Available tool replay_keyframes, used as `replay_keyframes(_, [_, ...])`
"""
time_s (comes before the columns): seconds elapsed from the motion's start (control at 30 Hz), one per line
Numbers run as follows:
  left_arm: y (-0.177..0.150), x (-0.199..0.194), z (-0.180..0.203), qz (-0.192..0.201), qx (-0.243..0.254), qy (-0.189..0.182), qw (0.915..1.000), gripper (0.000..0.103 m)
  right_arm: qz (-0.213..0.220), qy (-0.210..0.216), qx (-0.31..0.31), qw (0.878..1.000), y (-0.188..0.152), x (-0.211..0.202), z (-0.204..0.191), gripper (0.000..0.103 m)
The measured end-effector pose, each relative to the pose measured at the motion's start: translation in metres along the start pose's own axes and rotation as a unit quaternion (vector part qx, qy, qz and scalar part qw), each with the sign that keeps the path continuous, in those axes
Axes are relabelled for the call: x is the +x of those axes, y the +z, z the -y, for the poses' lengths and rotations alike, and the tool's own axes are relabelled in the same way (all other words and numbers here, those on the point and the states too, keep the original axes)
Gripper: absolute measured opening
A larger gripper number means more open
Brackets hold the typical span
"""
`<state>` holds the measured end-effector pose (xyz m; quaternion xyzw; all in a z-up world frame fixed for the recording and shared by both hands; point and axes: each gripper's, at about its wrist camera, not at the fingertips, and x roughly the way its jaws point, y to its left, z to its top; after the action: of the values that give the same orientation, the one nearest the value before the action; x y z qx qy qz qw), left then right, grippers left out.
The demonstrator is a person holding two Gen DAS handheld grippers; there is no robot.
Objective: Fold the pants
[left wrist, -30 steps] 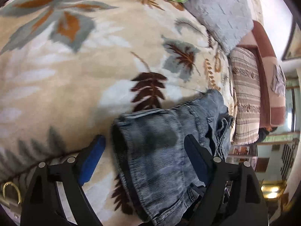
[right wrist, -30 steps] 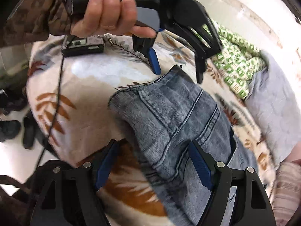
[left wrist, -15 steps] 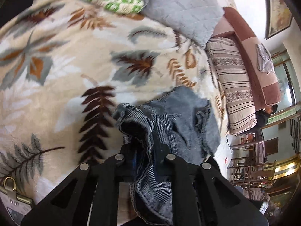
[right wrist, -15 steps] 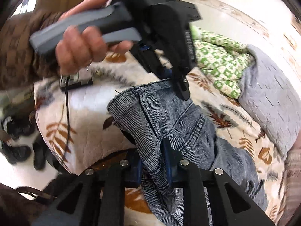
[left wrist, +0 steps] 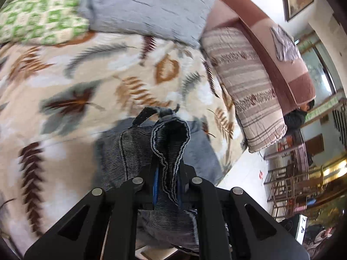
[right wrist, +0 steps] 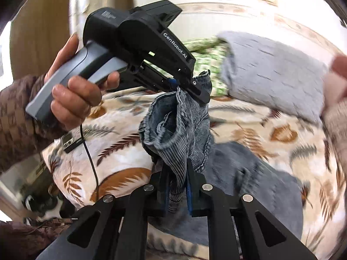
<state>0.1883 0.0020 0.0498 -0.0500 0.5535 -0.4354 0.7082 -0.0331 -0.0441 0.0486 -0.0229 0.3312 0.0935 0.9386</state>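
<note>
The grey-blue denim pants [left wrist: 170, 139] hang by one end from both grippers above a leaf-patterned bedspread [left wrist: 86, 82]. In the left wrist view my left gripper [left wrist: 168, 173] is shut on a bunched hem edge. In the right wrist view my right gripper [right wrist: 176, 179] has its jaws closing, and its blue pads press on a fold of the pants [right wrist: 173, 127]. Higher in that view, a person's hand [right wrist: 71, 99] holds the left gripper [right wrist: 186, 86], pinching the same end. The rest of the pants trails on the bed [right wrist: 260, 173].
A green-checked pillow [left wrist: 41, 13], a grey quilted pillow [left wrist: 147, 6] and a striped cushion [left wrist: 245, 86] lie at the bed's far side. A small dark device [right wrist: 69, 142] with a cable [right wrist: 89, 151] sits near the bed's edge. Shoes [right wrist: 41, 203] lie on the floor.
Both grippers went from open around the pants end to shut on it. They then rose and moved toward the pillows, lifting that end off the bed. Both wrists rolled.
</note>
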Motion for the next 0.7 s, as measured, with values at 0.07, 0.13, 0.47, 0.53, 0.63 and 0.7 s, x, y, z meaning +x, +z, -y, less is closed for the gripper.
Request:
replay_keyframes(0.07, [0.006, 0.030, 0.024, -0.020, 0.014, 0.003, 0.9997, 0.010, -0.001, 0.001, 0.040, 0.999, -0.009, -0.008, 0.028, 0.010])
replay_keyframes(0.13, [0.011, 0.072, 0.046, -0.051, 0.028, 0.012, 0.9982, 0.010, -0.008, 0.003, 0.086, 0.996, -0.022, -0.011, 0.059, 0.009])
replay_keyframes(0.47, [-0.002, 0.198, 0.075, -0.159, 0.051, 0.099, 0.9810, 0.012, -0.072, 0.090, 0.311, 0.943, -0.114, 0.018, 0.174, 0.012])
replay_keyframes(0.53, [-0.002, 0.198, 0.078, -0.163, 0.059, 0.110, 0.9786, 0.014, -0.074, 0.113, 0.334, 0.933, -0.123, 0.023, 0.183, 0.015])
replay_keyframes(0.63, [0.000, 0.197, 0.082, -0.171, 0.069, 0.124, 0.9749, 0.014, -0.071, 0.140, 0.360, 0.920, -0.129, 0.026, 0.190, 0.021])
replay_keyframes(0.7, [0.001, 0.193, 0.087, -0.180, 0.076, 0.131, 0.9721, 0.014, -0.067, 0.154, 0.367, 0.915, -0.132, 0.024, 0.194, 0.023])
